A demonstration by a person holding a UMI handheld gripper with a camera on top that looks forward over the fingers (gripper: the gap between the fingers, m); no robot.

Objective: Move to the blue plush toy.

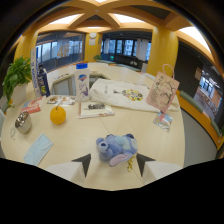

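Observation:
The blue plush toy (117, 148) lies on its side on the cream table (75, 140), head toward the left, with a pale pink belly and a small yellow tag at its lower edge. My gripper (114, 164) is open; its two dark fingertips (82, 163) sit apart on either side. The toy rests on the table just ahead of the fingers and partly between them, with a gap on each side.
Beyond the toy lie an orange (58, 115), a white bottle with a blue cap (82, 82), a booklet (96, 109), a white printed cloth bag (122, 93), a paper gift bag (163, 92), a card (163, 120), a metal cup (22, 122), a face mask (38, 149) and a plant (16, 75).

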